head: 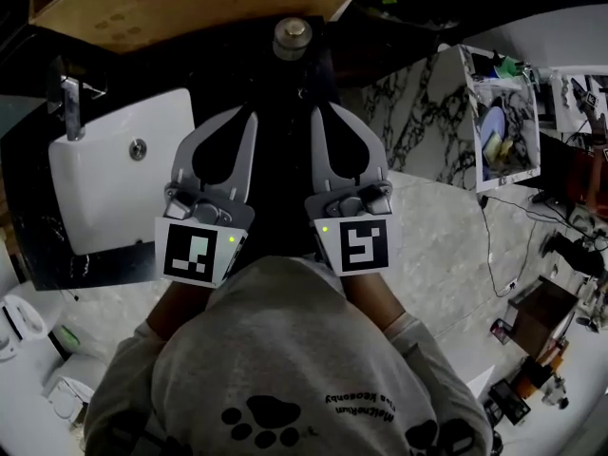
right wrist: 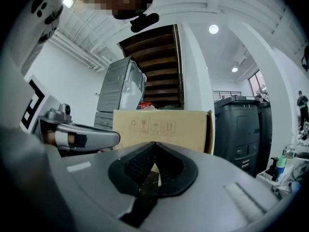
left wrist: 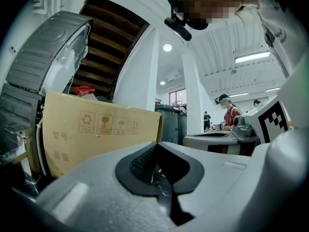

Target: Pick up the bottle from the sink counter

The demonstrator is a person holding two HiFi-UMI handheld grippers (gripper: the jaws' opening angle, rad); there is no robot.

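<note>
— Left gripper [head: 242, 114] is pressing its jaws flat together with nothing between them, and the right gripper [head: 323, 110] is doing the same.

— Where is the bottle standing?

— The bottle [head: 293, 38] is standing upright on the dark counter [head: 280, 169]. It is sitting beyond both sets of tips, roughly in line with the gap between the two grippers. Neither one is touching it.

— What is sitting around it?

— A white sink [head: 104, 179] is lying to the left of the left gripper, with its faucet [head: 68, 98] rising at the far corner. A cardboard box [head: 190, 8] is standing behind the bottle and is filling the middle of both gripper views.

— Who is holding the tools?

— A person [head: 285, 369] in a grey sweatshirt is holding them side by side, pointing away from the body.
</note>
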